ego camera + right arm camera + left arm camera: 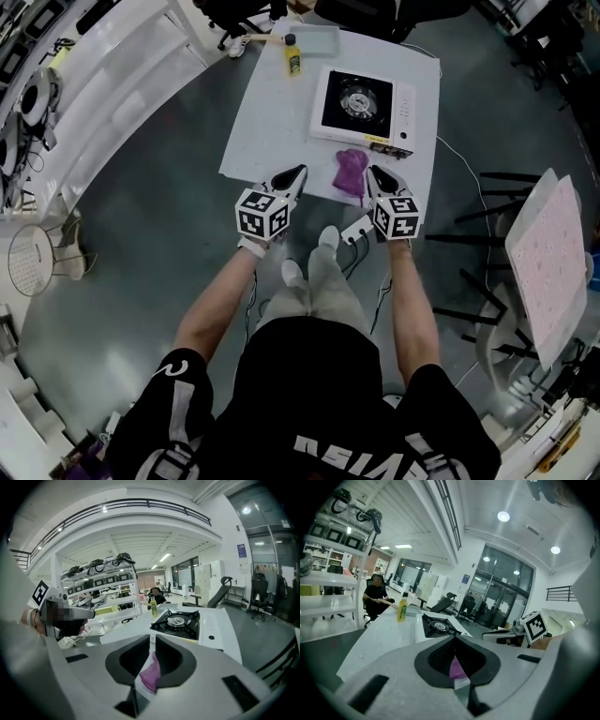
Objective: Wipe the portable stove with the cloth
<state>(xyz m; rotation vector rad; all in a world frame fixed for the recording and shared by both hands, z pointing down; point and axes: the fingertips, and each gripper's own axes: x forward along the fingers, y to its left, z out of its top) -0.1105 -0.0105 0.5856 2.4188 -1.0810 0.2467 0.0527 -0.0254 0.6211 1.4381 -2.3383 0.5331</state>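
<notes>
The person stands at the 6 o'clock edge of the white tabletop (272, 122), holding both grippers low and side by side just over that near edge. The purple cloth (351, 172) lies crumpled on the tabletop right at the near edge, between the two sets of tongs and at 6 o'clock from the portable stove (364, 103). The stove sits flat on the right half of the tabletop, its black burner plate facing up and its white control strip along the 3 o'clock side. The left tongs (300, 172) are pressed together with nothing pinched; they point toward 1 o'clock and stand a little apart from the cloth at its 9 o'clock side. In the left gripper view only a sliver of purple shows beyond the narrow slit between the jaws. The right tongs (371, 172) are also pressed together and hold nothing. Their tips are just beside the cloth's 3 o'clock edge, and whether they touch it cannot be told. In the right gripper view the cloth again shows past the slit, with the stove farther off. A yellow bottle (293, 58) stands upright at about 10 o'clock from the stove, beside a clear tray (314, 39) at the far edge.
</notes>
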